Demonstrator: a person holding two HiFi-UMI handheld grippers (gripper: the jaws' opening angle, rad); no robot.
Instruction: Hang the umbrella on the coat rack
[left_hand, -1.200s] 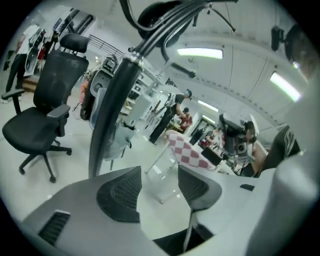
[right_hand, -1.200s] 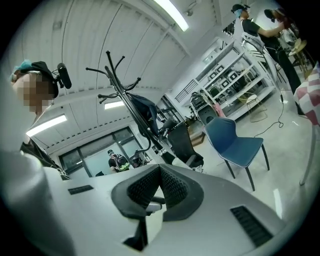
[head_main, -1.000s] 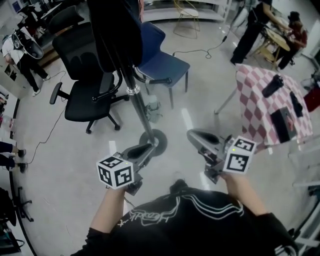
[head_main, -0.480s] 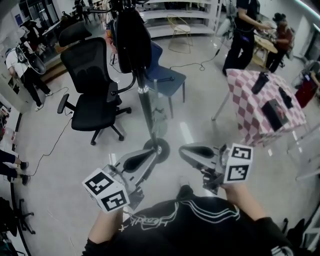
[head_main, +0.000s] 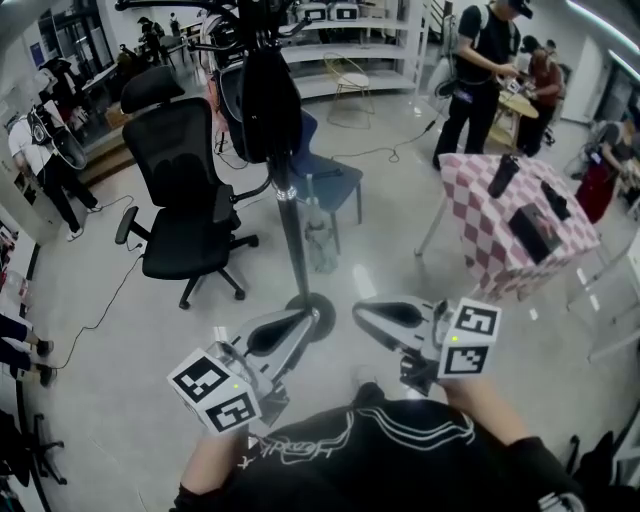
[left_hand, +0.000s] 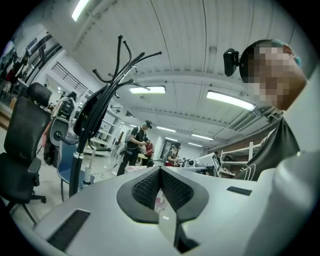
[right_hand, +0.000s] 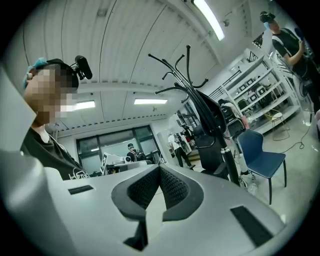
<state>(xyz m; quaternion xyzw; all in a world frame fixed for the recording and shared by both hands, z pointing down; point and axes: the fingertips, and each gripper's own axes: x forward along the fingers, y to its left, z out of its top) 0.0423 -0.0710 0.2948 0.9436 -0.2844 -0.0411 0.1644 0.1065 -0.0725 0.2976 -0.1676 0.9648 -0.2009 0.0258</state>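
The coat rack (head_main: 290, 220) stands on the floor straight ahead, its round base (head_main: 305, 305) just beyond my grippers. A black folded umbrella (head_main: 268, 100) hangs from its upper hooks; it also shows in the left gripper view (left_hand: 92, 112) and the right gripper view (right_hand: 207, 117). My left gripper (head_main: 305, 322) is shut with nothing between its pads (left_hand: 160, 170). Beside it, my right gripper (head_main: 360, 310) is also shut and empty (right_hand: 160, 167). Both are held level, short of the rack and apart from the umbrella.
A black office chair (head_main: 185, 190) stands left of the rack and a blue chair (head_main: 325, 180) behind it. A clear bottle (head_main: 320, 245) sits by the pole. A checked-cloth table (head_main: 500, 235) with dark items is at the right. People (head_main: 480, 70) stand beyond it.
The view has pulled back from the rack, so the umbrella and hooks now show in full. Both grippers have drawn away from the pole, and the left one has rolled.
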